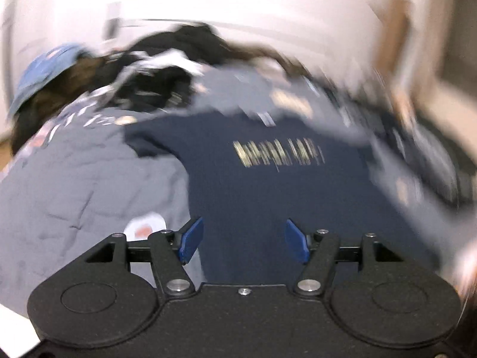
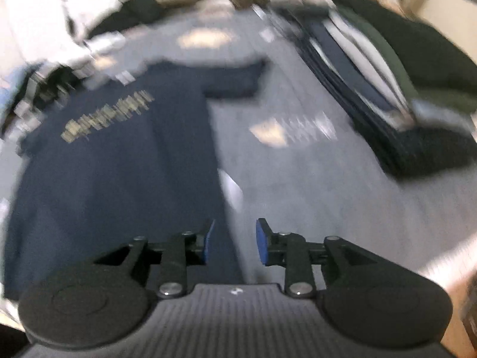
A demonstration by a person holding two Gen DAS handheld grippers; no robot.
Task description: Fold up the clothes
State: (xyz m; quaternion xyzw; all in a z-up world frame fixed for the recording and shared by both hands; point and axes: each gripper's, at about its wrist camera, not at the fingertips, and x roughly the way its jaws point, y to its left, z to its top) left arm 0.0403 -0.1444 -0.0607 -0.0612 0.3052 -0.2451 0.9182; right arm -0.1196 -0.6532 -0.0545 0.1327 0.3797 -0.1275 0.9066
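Observation:
A navy T-shirt with pale gold lettering lies spread flat on a grey patterned bedsheet. My left gripper hovers above the shirt's lower part, its blue pads apart with nothing between them. The right wrist view shows the same T-shirt at the left, one short sleeve stretched out to the right. My right gripper stands open over the shirt's right edge, where it meets the bedsheet, and holds nothing. Both views are blurred.
A heap of dark and white clothes with a blue garment lies beyond the shirt at the back left. A stack of folded clothes in dark, white and green sits on the sheet at the right.

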